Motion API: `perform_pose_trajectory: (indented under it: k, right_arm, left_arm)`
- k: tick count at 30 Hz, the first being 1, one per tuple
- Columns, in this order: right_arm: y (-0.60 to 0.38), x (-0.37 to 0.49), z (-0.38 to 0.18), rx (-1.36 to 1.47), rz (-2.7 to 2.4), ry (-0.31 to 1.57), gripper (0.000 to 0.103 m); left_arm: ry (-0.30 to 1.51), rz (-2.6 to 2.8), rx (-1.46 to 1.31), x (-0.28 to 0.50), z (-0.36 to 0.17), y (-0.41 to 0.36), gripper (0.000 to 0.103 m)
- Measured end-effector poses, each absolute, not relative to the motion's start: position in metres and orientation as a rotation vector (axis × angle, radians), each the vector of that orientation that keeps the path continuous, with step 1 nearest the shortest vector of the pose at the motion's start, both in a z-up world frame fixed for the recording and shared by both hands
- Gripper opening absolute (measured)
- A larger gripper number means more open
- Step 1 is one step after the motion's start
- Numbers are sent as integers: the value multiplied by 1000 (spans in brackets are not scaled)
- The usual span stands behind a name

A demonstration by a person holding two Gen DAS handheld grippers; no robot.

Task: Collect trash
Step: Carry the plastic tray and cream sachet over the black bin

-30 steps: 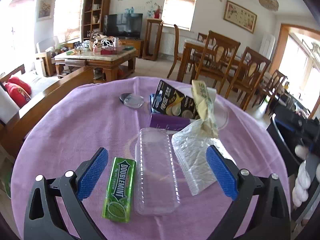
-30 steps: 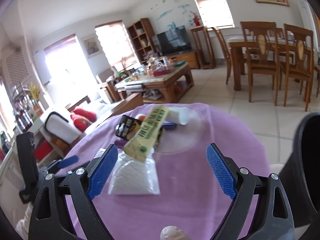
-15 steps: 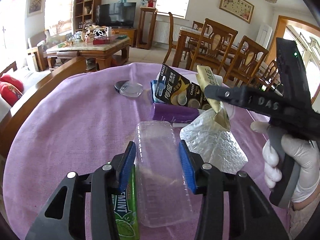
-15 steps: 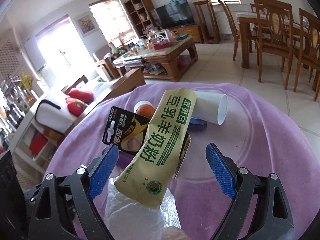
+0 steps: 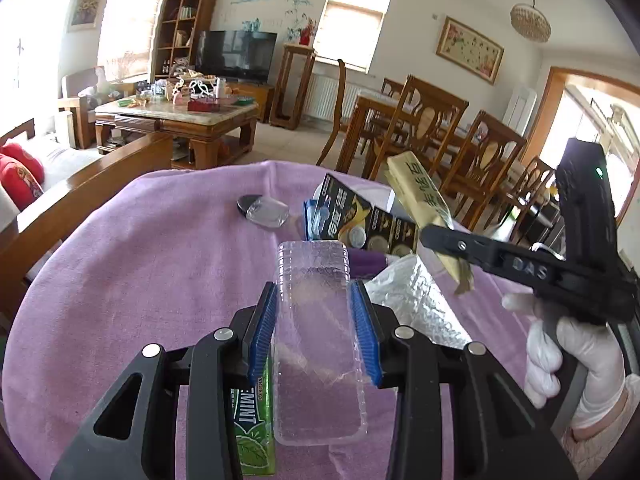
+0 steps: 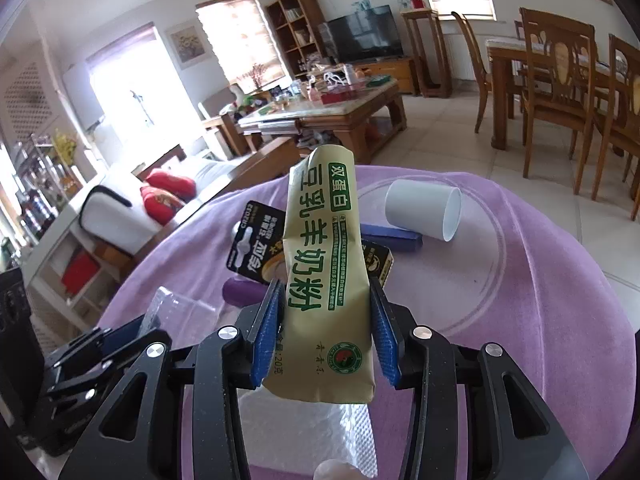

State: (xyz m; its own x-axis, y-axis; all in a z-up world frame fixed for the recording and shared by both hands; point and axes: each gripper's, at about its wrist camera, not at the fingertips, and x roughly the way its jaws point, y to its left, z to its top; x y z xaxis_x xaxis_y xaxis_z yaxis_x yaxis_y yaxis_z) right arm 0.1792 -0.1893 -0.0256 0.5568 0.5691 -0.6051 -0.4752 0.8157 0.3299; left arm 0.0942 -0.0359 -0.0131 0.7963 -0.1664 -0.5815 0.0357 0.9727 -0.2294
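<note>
My left gripper (image 5: 314, 300) is shut on a clear plastic tray (image 5: 316, 344) over the purple tablecloth (image 5: 140, 280). A green Doublemint gum pack (image 5: 252, 428) lies just left of the tray, under the left finger. My right gripper (image 6: 326, 300) is shut on a tan milk-powder sachet (image 6: 326, 280) with green print; the sachet (image 5: 424, 204) also shows in the left wrist view, held up at the right. A crinkled clear bag (image 5: 416, 304) lies beneath it.
A black battery card (image 5: 360, 224), a purple box (image 5: 368, 260) and a small clear lid (image 5: 266, 212) lie mid-table. A white paper cup (image 6: 424, 208) lies on its side beyond a blue bar (image 6: 392, 236). Sofa left, dining chairs right.
Both grippers went from wide open to shut: the left closed on the clear tray, the right moved in and closed on the sachet and holds it up.
</note>
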Motion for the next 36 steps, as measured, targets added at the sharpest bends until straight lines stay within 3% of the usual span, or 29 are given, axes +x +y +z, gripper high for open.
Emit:
perform_pose_trajectory:
  k: [15,22,36]
  right_arm:
    - [-313,76,30,154,584,560,42]
    - [-401,53,40,196,492,494,42]
    - [-595,22,14,313,252,436,42]
  left_arm:
    - [502,-238,-220,72,36,-97,38]
    - [479,-375,-179,79,57,-173,38]
    - [534,-607,-160,106,45,-327,38]
